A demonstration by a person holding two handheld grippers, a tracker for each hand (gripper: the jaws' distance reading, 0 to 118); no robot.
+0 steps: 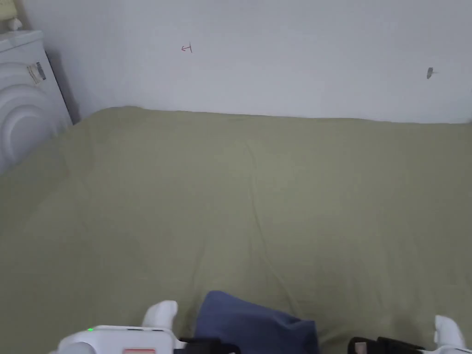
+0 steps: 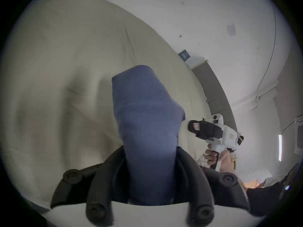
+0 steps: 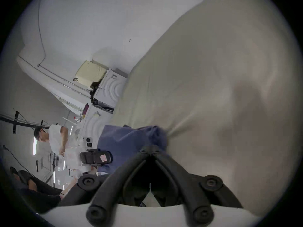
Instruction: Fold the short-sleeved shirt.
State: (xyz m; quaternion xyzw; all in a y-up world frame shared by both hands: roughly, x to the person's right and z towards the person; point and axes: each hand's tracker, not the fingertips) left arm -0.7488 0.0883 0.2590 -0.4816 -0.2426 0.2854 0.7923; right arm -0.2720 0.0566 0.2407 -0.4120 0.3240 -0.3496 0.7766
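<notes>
Blue shirt [image 2: 144,116] clamped between left gripper [image 2: 150,150] jaws over bed [image 1: 230,184], right gripper [image 3: 150,152] jaws pinched together empty

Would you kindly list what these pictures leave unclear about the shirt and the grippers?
- Shirt: head view, lower part cut off by the bottom edge; sleeves and collar not visible.
- Left gripper: left gripper view, cloth covers the space between the jaws.
- Right gripper: right gripper view, tips meet at bunched cloth; grip blurred.

Soft dim light, fisheye-warped edges
</notes>
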